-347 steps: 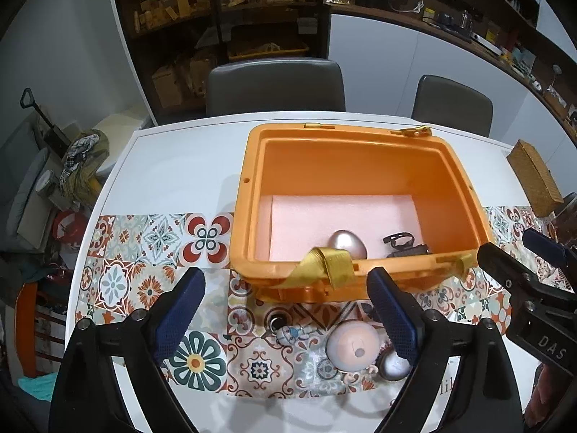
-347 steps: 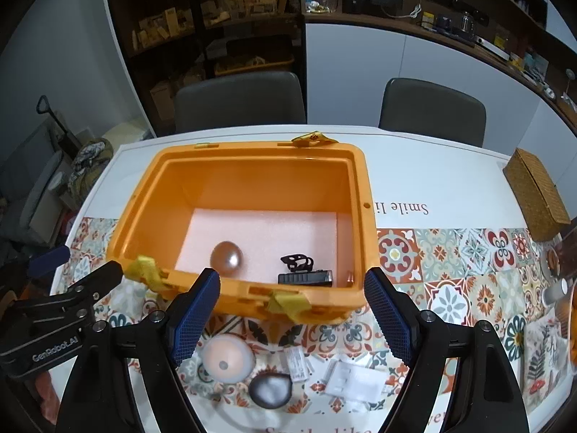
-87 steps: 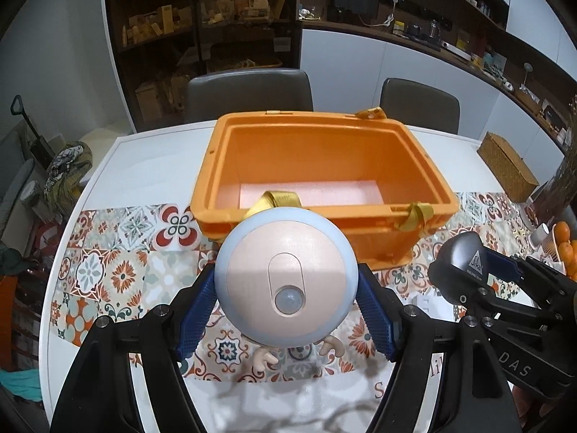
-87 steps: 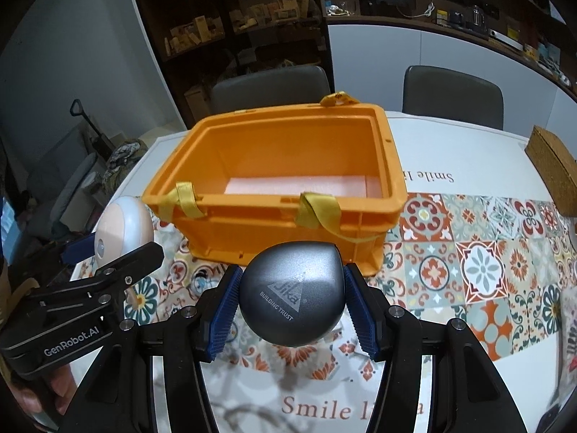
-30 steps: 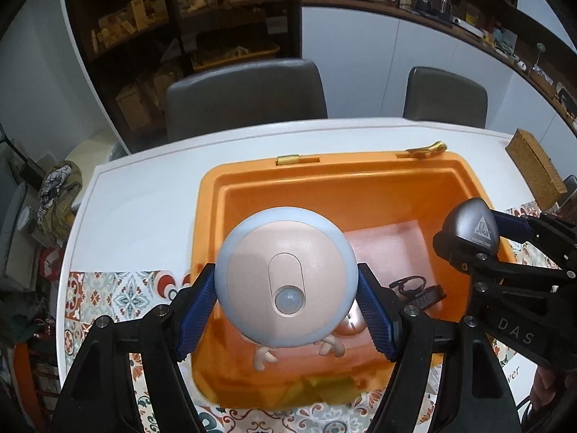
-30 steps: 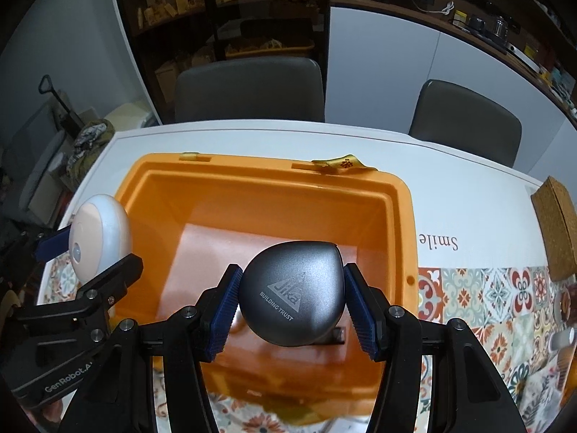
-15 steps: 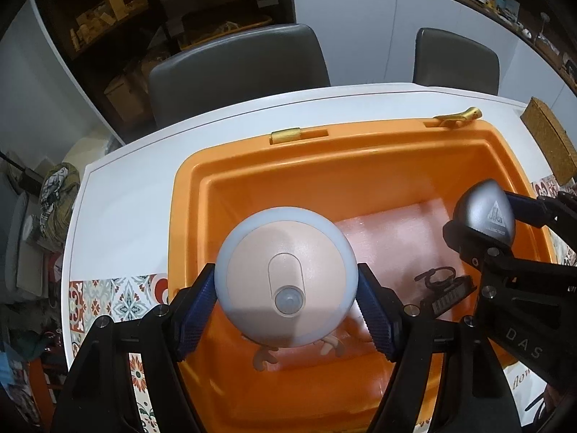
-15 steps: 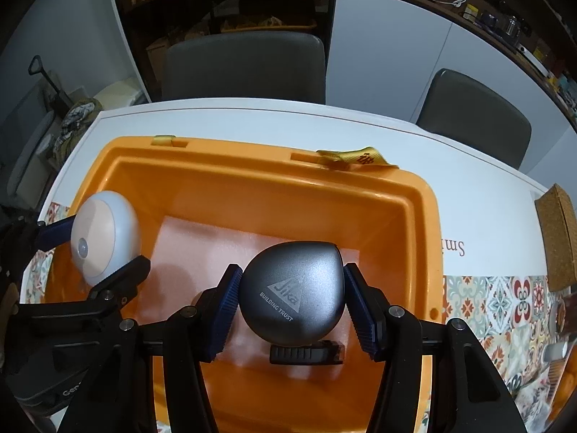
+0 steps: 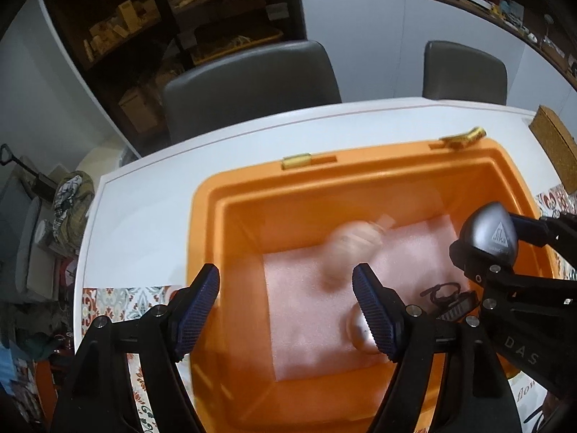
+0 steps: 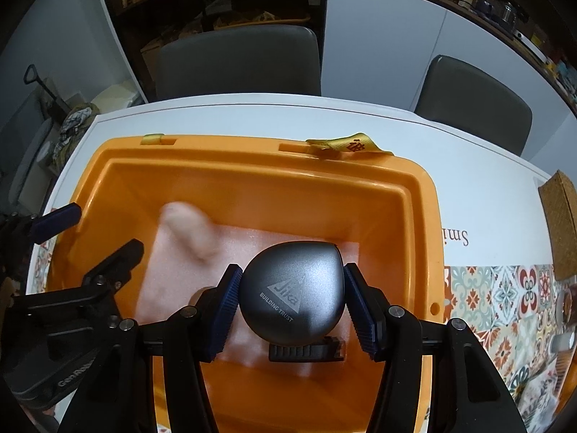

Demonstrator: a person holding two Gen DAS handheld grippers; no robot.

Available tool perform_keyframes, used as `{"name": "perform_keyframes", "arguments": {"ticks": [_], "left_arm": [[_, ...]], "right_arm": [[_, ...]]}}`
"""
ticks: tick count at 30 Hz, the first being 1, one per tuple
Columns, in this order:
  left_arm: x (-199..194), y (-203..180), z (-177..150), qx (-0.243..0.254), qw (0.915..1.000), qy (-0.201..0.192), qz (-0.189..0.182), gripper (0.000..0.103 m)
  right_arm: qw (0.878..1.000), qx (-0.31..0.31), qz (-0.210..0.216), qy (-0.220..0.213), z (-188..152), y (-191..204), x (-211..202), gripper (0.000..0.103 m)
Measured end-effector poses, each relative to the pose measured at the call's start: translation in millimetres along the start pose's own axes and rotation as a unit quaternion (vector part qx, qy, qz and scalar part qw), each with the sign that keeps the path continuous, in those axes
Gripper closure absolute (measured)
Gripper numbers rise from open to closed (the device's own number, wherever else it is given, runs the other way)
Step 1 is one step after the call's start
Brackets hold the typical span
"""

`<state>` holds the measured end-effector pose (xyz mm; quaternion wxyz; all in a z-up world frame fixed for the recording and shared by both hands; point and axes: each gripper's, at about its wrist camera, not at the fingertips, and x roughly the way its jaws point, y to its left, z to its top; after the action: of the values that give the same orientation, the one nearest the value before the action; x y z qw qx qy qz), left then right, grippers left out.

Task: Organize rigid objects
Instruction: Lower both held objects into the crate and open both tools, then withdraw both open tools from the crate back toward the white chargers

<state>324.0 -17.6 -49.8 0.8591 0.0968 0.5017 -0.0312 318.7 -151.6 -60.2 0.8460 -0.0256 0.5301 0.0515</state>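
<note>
1. Left gripper point(image 9: 285, 306): fingers apart; blurred round peach light point(image 9: 355, 241) inside the orange plastic crate point(image 9: 360, 176).
2. Right gripper point(image 10: 290, 301): clamped on grey rounded plastic case point(image 10: 292, 294) above the crate.
3. Crate sits on white table point(image 9: 155, 195); grey chairs point(image 9: 249, 83) behind.

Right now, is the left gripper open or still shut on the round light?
Open. The left gripper has its jaws spread with nothing between them, and the round light is a motion-blurred shape inside the orange bin.

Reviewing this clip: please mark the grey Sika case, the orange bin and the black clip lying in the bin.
grey Sika case point(image 10: 291, 296): right wrist view, on its printed logo face.
orange bin point(image 9: 378, 171): left wrist view, on its far rim.
black clip point(image 9: 441, 290): left wrist view, on its looped end over the pink foam.
</note>
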Motion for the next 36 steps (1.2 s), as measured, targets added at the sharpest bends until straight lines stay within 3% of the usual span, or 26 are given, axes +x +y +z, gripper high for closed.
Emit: {"name": "perform_keyframes", "arguments": {"ticks": [5,9,18,36], "left_arm": [[-7.6,7.4,-1.2,-0.014,0.9999,-0.005,0.006,0.021],[-11.5,11.5,-4.0,-0.023,0.9997,-0.003,0.002,0.021],[-33.5,12.2,-21.2,-0.037,0.9993,-0.01,-0.002,0.02],[-98.6,9.2,-62.5,-0.059,0.9968,-0.048,-0.025,0.015]], "right_arm": [[1.0,0.006,0.004,-0.006,1.9,-0.9,-3.1,0.046],[0.999,0.008,-0.02,-0.033,1.2,-0.6,-15.6,0.031],[0.998,0.006,-0.034,-0.059,-8.7,-0.9,-47.2,0.031],[0.994,0.033,0.005,-0.108,-64.3,-11.8,-105.9,0.031]]}}
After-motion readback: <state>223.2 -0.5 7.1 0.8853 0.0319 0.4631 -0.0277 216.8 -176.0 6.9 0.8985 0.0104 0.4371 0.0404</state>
